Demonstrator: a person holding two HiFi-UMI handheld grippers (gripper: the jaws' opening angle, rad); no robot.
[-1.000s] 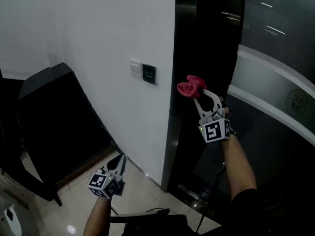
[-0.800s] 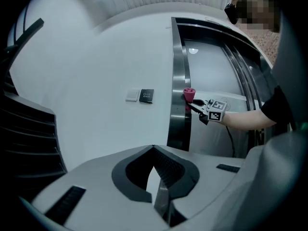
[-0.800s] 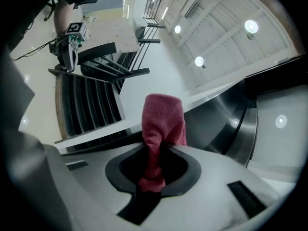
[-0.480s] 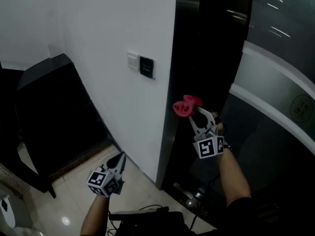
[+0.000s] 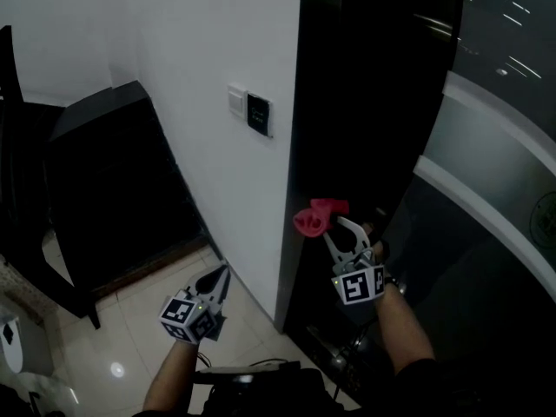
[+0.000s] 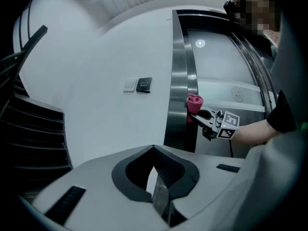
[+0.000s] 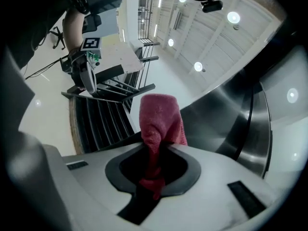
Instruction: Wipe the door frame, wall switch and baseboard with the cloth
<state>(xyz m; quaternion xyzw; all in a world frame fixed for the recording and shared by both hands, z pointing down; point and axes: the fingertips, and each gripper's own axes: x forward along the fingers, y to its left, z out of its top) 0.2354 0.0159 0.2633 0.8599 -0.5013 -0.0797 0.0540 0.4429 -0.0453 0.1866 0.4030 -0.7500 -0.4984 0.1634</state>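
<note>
Wiping the door frame (image 5: 304,137) now, your right gripper (image 5: 328,230) squeezes the pink cloth (image 5: 311,218) against it. Your left gripper (image 5: 217,278) is closed, empty. I think the wall switch (image 5: 237,100) and baseboard come next.

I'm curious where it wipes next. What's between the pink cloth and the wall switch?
Just bare white wall and the shiny door frame edge, between cloth and switch; the left gripper view shows it.

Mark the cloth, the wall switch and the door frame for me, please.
cloth (image 5: 310,219), head view, on the bunched pink end.
wall switch (image 5: 237,99), head view, middle of the white plate.
door frame (image 6: 178,81), left gripper view, on its steel upright.
</note>
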